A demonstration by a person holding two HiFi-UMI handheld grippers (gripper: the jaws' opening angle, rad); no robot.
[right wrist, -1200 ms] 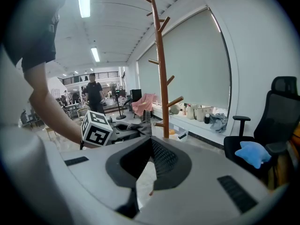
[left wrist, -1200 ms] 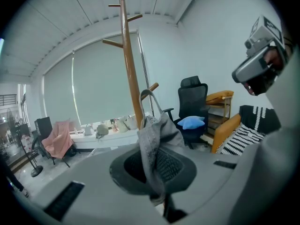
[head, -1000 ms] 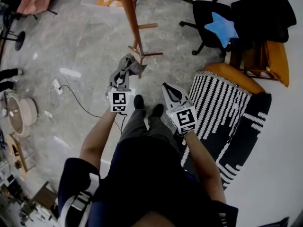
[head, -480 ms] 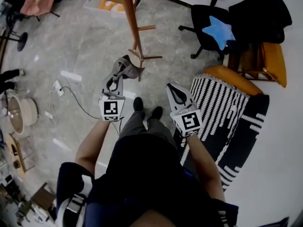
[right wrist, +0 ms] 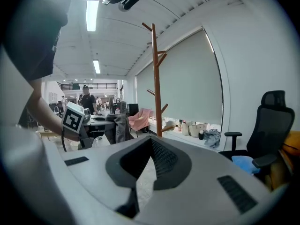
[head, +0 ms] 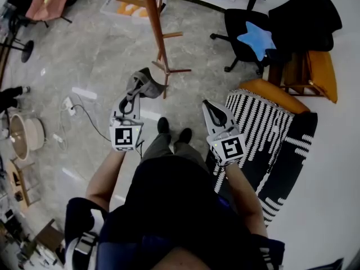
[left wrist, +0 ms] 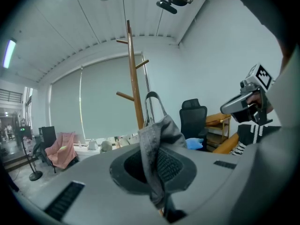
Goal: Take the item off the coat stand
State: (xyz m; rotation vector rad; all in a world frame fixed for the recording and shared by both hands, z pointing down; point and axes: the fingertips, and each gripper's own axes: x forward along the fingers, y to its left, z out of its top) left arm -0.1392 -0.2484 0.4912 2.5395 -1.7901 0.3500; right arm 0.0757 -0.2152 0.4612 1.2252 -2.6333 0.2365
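Note:
A grey fabric bag with a dark strap hangs from my left gripper, which is shut on it, clear of the wooden coat stand. In the left gripper view the grey bag is pinched between the jaws of the left gripper, with the coat stand behind it. My right gripper is shut with nothing in it, to the right of the person's shoes. In the right gripper view the right gripper points toward the coat stand, and the grey bag shows at the left.
A black office chair carries a blue star cushion. A black-and-white striped cover lies at the right beside an orange seat. A cable and power strip lie on the floor at the left. The stand's feet spread ahead.
The left gripper has drawn back and down to the left with the bag, farther from the stand. The right gripper has shifted slightly right and nearer the person.

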